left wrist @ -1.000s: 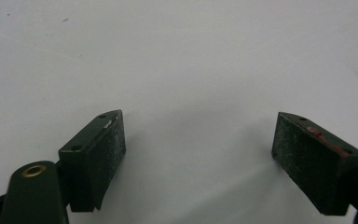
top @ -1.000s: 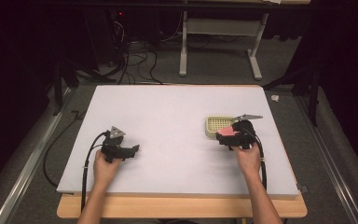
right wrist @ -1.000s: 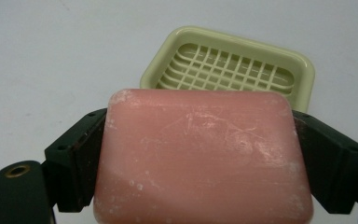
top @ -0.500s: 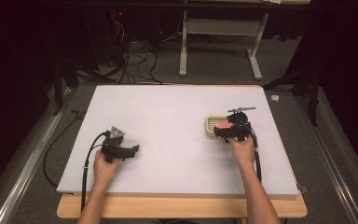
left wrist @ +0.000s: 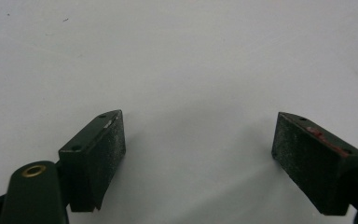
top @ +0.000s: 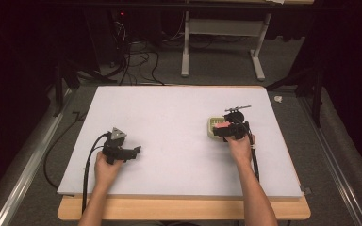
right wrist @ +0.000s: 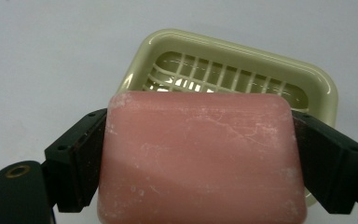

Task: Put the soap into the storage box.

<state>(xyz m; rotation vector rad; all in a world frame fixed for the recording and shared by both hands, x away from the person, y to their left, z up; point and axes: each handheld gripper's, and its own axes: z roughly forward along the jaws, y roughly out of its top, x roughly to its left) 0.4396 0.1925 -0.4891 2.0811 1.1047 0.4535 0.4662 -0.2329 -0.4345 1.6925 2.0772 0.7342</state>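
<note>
A pink bar of soap is clamped between the jaws of my right gripper, held just above a pale green slotted soap dish. In the high view the soap and right gripper hover over the near part of the dish at the table's right. My left gripper rests at the front left of the white table. Its jaws stand wide apart over bare white surface, with nothing between its fingertips.
The white tabletop stretches between the two hands. A cable trails from the left gripper off the front edge. Beyond the table lie floor cables and a white desk frame.
My right gripper has carried the pink soap forward and a little left, from beside the dish to above it. The left gripper has stayed put.
</note>
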